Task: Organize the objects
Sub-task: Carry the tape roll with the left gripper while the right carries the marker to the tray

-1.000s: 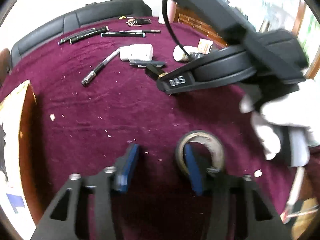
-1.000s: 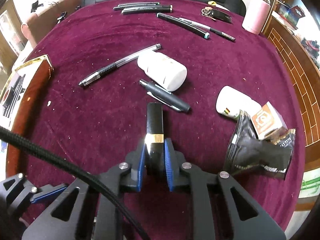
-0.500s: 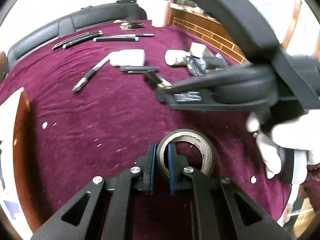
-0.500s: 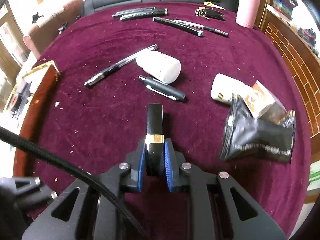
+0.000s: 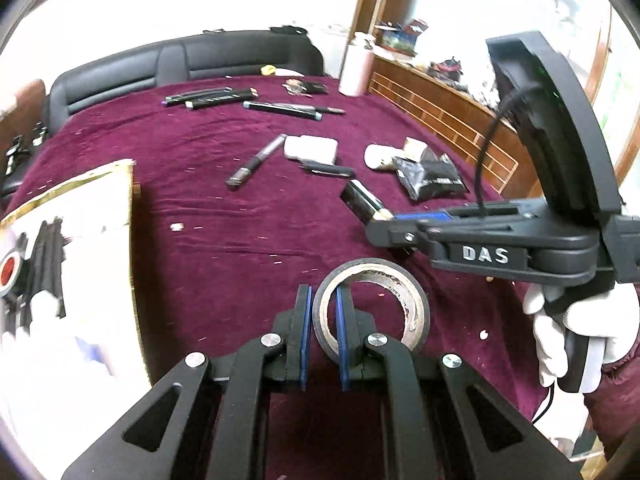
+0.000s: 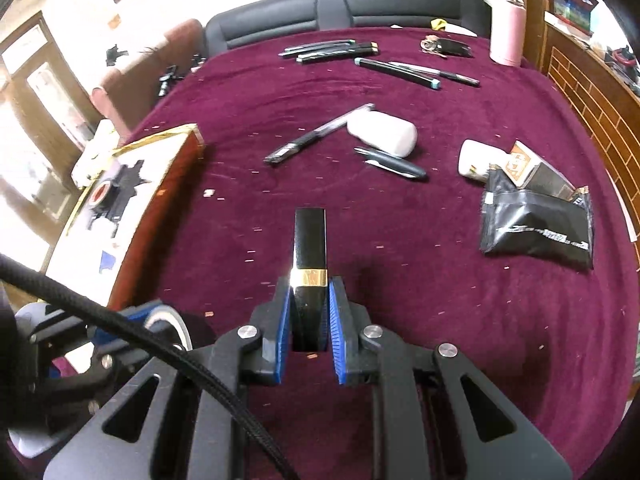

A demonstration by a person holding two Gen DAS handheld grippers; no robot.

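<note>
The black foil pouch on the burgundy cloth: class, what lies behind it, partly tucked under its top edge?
Behind the black foil pouch a small orange-and-white carton and a white bottle on its side show. Their near parts are covered by the pouch, so their full shape cannot be seen.

Maroon velvet surface (image 6: 400, 264), flecked with pale crumbs. Along far edge: row of dark pens (image 6: 328, 50), two more pens (image 6: 416, 70) angled beside, keys (image 6: 446, 46), pink cylinder (image 6: 507, 38) at far right corner. Mid-surface: clear pen (image 6: 316, 136) touching white bottle (image 6: 382, 134), dark pen (image 6: 394, 162) just beside. Toward right edge: second white bottle (image 6: 476, 158), small carton (image 6: 528, 166), black pouch (image 6: 536, 224). At left edge: gold-trimmed box (image 6: 132, 204).
</note>
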